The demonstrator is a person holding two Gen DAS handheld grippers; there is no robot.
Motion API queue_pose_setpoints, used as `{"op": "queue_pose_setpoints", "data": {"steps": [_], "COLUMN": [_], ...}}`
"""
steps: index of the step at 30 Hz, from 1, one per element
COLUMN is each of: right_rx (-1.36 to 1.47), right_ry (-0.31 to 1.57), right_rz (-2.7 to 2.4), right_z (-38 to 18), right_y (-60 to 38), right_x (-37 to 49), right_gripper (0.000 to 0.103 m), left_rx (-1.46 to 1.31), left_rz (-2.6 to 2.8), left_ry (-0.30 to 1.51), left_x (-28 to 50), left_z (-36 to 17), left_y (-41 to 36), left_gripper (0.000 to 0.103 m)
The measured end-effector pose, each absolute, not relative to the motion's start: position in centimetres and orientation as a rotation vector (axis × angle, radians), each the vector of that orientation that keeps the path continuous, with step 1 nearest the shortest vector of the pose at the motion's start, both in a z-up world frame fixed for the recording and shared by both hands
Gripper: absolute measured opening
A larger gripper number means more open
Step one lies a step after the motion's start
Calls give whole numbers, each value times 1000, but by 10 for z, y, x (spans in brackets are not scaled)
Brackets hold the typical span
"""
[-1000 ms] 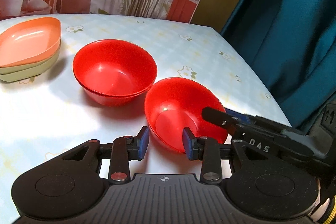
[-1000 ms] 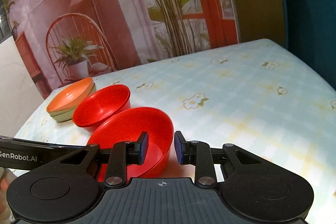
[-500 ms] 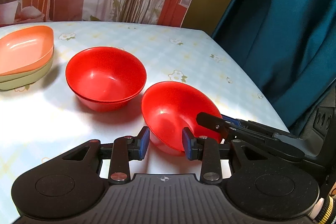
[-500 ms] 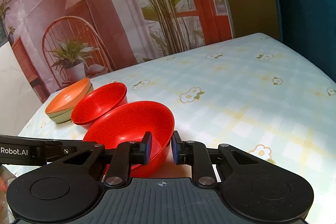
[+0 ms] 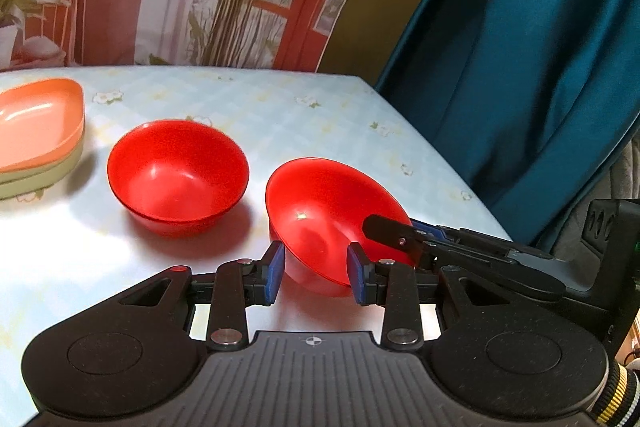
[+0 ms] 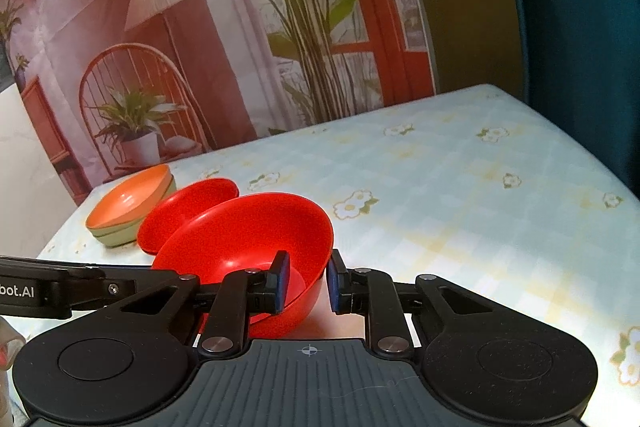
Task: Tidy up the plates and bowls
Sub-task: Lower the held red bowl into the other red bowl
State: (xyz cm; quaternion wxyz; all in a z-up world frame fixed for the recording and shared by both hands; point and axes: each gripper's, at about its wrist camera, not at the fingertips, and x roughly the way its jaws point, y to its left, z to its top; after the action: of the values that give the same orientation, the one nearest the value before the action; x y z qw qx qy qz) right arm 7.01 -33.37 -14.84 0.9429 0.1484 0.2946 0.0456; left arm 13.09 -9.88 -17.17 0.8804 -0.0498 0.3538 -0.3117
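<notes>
Since a second ago my right gripper (image 6: 305,281) has pinched the near bowl's (image 6: 240,239) rim, tipping it up off the tabletop (image 6: 460,195) near the right edge. My left gripper (image 5: 315,277) hangs part-open, holding nothing. Risk — a thin rim grip could slip, dropping the bowl against the stacked bowls (image 5: 176,171) just beside it — plates (image 5: 36,139) sit further left.

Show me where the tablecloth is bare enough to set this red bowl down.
Bare tablecloth spreads wide from the held red bowl toward the teal curtain, and along the far edge by the backdrop. The other side is crowded: the second red bowl sits close beside it, then the stacked orange and green plates.
</notes>
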Motion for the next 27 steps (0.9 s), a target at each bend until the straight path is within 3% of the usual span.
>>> {"op": "queue_pose_setpoints", "data": {"steps": [27], "right_rx": [252], "right_ry": [601], "right_rz": [192], "right_z": [-116], "right_y": [-305], "right_x": [116], "right_gripper": [19], "left_rx": [-209], "left_rz": [-573], "left_ry": [649], "left_x": [149], "left_z": [-147], "left_y": [-66], "left_gripper": [36]}}
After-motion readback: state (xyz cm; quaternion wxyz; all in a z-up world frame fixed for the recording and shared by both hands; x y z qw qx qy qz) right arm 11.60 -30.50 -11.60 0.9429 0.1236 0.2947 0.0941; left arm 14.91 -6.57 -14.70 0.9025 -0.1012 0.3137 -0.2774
